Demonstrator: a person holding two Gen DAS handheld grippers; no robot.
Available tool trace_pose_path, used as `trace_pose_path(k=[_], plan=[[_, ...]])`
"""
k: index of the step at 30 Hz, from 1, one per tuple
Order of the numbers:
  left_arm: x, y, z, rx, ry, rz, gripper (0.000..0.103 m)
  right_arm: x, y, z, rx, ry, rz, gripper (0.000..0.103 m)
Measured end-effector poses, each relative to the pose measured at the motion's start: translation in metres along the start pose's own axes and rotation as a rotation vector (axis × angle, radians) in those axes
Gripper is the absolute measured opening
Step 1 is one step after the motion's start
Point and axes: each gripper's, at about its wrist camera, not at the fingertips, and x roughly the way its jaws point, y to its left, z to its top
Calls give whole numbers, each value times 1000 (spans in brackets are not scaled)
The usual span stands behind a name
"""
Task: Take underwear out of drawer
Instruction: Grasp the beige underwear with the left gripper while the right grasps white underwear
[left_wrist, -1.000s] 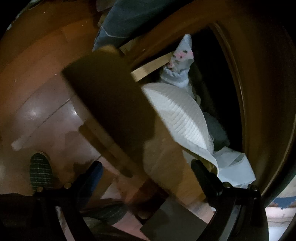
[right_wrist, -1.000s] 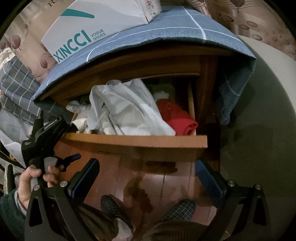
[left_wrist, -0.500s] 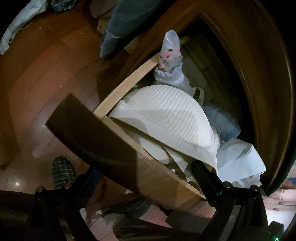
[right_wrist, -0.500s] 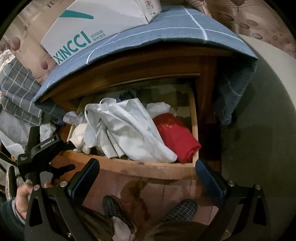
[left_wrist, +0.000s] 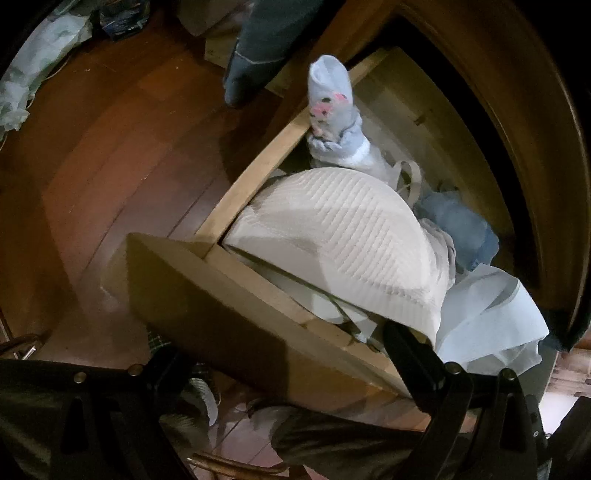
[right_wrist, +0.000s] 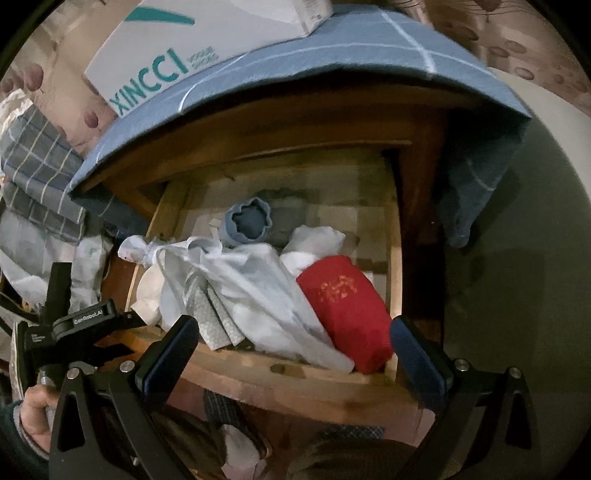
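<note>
While the right gripper (right_wrist: 291, 354) hangs in front of the drawer (right_wrist: 295, 384) with its fingers wide apart and nothing between them, the left gripper (left_wrist: 280, 365) sits at the drawer's near left corner. Its fingers are spread too, one on each side of the drawer front, but whether they touch the wood I cannot tell. In the right view a hand (right_wrist: 35, 410) holds this left gripper from below.

Inside the open drawer the underwear lies in a pile. A white ribbed piece (left_wrist: 343, 243) fills the near left corner, and pale blue cloth (right_wrist: 258, 295) spreads across the middle. At the near right lies a red roll (right_wrist: 347, 306). A blue roll (right_wrist: 247, 221) stands farther back, and a sock (left_wrist: 332, 114) leans on the left wall.

On top of the cabinet a blue cloth (right_wrist: 332, 51) carries a box (right_wrist: 192, 44).
</note>
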Motion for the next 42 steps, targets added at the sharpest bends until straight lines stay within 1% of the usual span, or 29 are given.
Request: trace_pose_path(k=[3,5,8,11,13,16,23,30,33,36,40,41,42], plan=[[-16,-18,7,28,-8,26,100,8,6,2,-34,41,12,103],[-17,-22,10,47,-7,33,100,15,10,4,-56,72,13,103],[-12,-21,15,71,-10,45,100,22,15,6,-89,94,14,103],[-17,-14,12,84,-25,64,100,30,20,9,-116,113,-9,103],[-17,-13,10,93,-34,65,100,39,20,12,-129,147,-24,103],[-22,-15,8,121,-44,96,100,50,20,15,-131,189,-19,102],[-24,-19,9,126,-37,114,98,59,30,19,-197,205,-53,102],[-52,-31,-3,205,-82,166,97,57,36,18,-221,197,-49,102],[-71,-36,-9,256,-110,190,97,58,36,18,-212,196,-41,102],[-85,-40,-12,310,-142,198,96,58,37,19,-212,193,-36,102],[-113,-63,-21,545,-333,289,96,58,41,20,-223,191,-35,102],[-118,-69,-24,610,-369,294,96,59,42,20,-226,190,-37,102],[-121,-72,-25,649,-380,288,96,59,43,21,-227,191,-35,102]])
